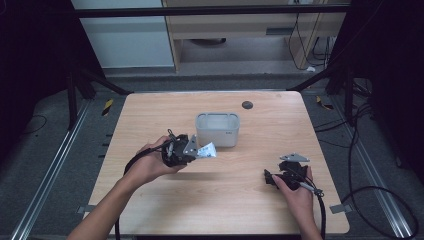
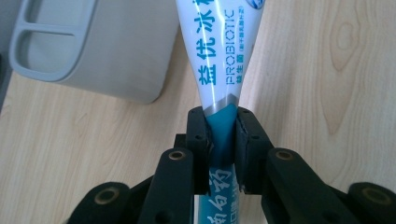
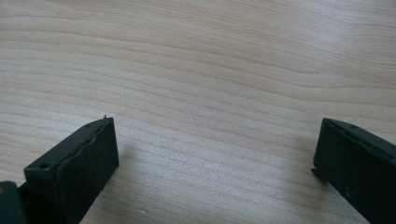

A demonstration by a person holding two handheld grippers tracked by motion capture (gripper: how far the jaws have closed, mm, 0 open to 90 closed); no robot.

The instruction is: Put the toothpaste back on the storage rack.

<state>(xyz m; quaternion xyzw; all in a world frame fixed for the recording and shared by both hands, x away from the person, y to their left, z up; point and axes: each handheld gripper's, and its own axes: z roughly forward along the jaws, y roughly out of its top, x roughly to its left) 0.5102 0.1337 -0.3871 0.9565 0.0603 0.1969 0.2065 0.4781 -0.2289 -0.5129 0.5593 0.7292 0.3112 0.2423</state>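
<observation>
Worktop (image 1: 150,110): light wood grain, square, round dark grommet (image 1: 247,105) near far edge | Frame: black struts (image 1: 102,82) at both far corners, aluminium rails (image 1: 50,175) along the sides | Floor (image 1: 45,130): grey, black cables (image 1: 360,165) at right | Beyond: wooden desk (image 1: 235,25), white panel (image 1: 125,40) | Surround: dark

A grey plastic bin (image 1: 217,129) stands on the wooden table (image 1: 240,190), with a dark round spot (image 1: 247,105) near the far edge.
</observation>
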